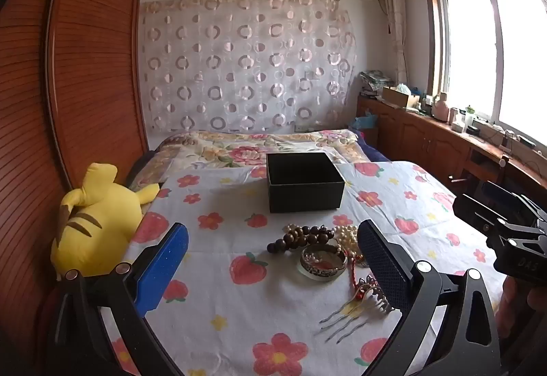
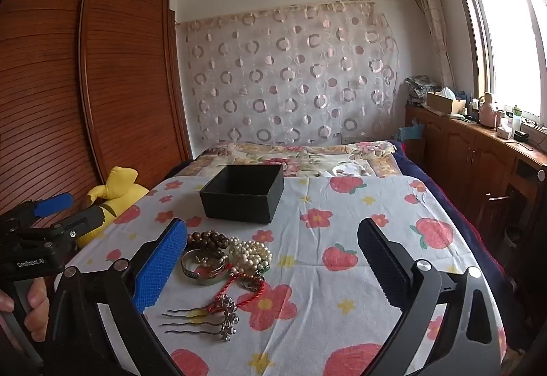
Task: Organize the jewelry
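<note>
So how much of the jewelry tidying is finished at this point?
Nothing looks done yet: what shows of the black box looks empty. Nothing is in hand either; the left gripper and right gripper are both open. Left to sort, all on the bedsheet: wooden beads, pearls, silver bangle, red cord and hair comb.

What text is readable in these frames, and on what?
"GenRobot.AI": white print on the left gripper body, right wrist view.
"DAS": embossed on the right gripper body, left wrist view; faint, may be cut off.
Items on the window counter: any labels too small to read.
Nothing else.
</note>
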`<state>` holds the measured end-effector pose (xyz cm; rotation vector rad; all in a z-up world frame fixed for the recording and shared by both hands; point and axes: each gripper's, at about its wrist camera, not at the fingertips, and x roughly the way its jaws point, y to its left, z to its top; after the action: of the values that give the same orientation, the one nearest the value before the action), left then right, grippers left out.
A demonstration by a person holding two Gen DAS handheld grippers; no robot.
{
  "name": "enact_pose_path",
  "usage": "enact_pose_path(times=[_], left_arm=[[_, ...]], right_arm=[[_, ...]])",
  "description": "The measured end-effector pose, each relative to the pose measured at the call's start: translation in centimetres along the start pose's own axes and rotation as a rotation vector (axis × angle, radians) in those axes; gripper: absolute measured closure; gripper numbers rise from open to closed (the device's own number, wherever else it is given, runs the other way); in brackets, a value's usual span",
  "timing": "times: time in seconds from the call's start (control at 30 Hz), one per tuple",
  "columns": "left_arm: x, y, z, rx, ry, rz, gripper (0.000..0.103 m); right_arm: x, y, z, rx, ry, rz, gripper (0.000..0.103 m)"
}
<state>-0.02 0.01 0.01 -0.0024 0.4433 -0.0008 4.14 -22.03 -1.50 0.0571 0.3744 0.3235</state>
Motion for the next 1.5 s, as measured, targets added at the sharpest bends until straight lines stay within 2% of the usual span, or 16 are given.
enact_pose_path(times=[1.5], left_arm=[[0.16,-0.09,0.05,-0.001,-0.002,0.001,0.007]], right_arm=[[-0.06,0.06,0.05,0.001,-0.002,0.001,0.002]])
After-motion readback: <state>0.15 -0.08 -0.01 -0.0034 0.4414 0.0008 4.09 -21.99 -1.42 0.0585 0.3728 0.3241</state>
